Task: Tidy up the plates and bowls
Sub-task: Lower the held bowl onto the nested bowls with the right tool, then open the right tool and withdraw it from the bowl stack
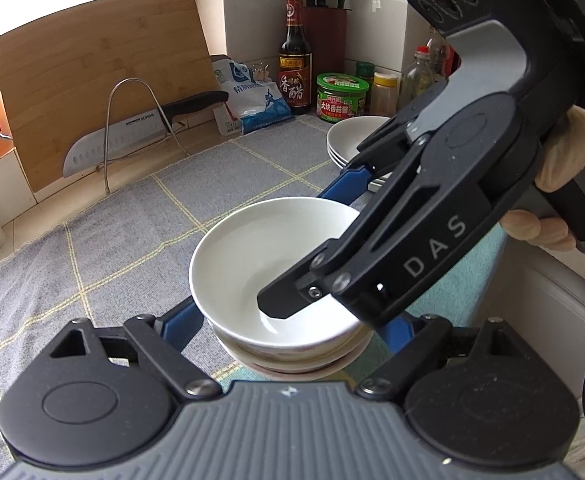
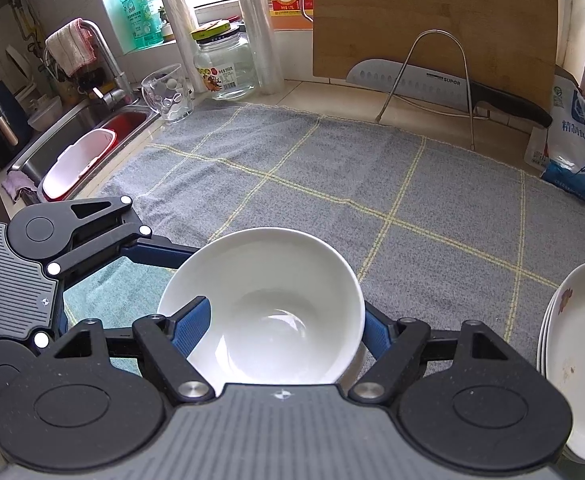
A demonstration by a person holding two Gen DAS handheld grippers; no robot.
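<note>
A white bowl tops a small stack of bowls on the grey checked cloth. My left gripper is open, its blue fingers on either side of the stack. My right gripper comes in from the right and is shut on the top bowl's rim, one finger inside the bowl, one outside. In the right wrist view the bowl fills the space between the blue fingers; the right gripper grips it. A stack of white plates stands behind, also at the right edge.
A wooden cutting board and a knife on a wire rack lean at the back. Sauce bottles, jars, a salt bag and a knife block line the wall. A sink, glass jar and glass cup sit to the left.
</note>
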